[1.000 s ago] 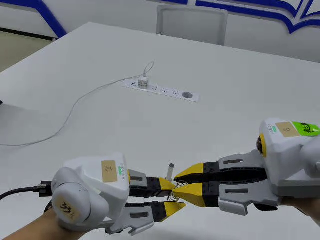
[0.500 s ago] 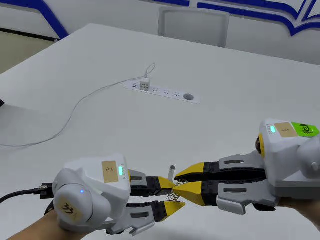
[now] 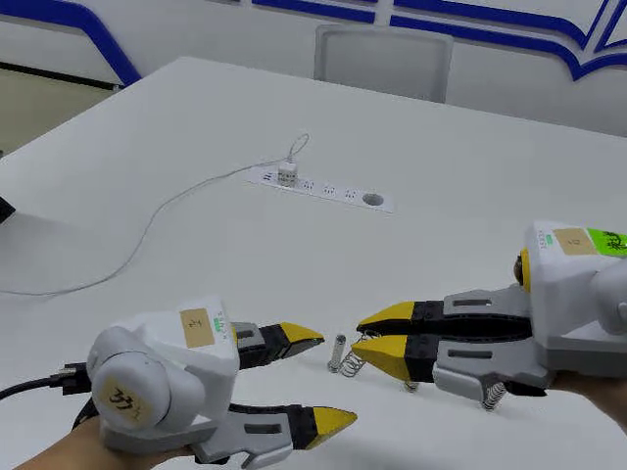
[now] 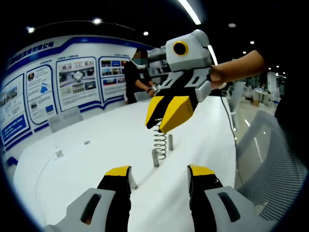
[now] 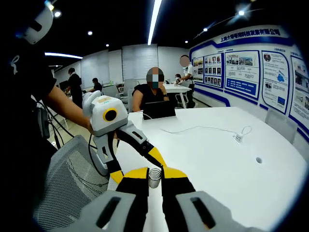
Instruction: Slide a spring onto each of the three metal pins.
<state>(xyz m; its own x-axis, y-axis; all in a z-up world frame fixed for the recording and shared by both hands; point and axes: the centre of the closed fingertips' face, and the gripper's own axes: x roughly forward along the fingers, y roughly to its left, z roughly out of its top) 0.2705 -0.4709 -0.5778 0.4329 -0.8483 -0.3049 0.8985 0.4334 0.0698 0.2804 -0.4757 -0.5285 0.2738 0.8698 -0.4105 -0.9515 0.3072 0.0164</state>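
Left tongs [image 3: 333, 378] hang released, jaws spread wide, by the near edge of the desk [image 3: 245, 255]. Just right of their tips stands an upright pin [image 3: 337, 351]. The spring [image 3: 353, 364] hangs just beside it on the right, long axis near vertical, its top end pinched in the clenched right tongs [image 3: 361, 332]. The spring probably needs lifting and shifting left over the pin's tip, and the right tongs are better placed.

Likely an open-plan office or showroom: a large white table [image 3: 441, 147], mesh chairs [image 5: 67, 181], blue-framed wall display boards [image 4: 72, 79], ceiling strip lights [image 5: 155, 19], a seated person [image 5: 148, 95] behind a laptop [image 5: 159, 110].
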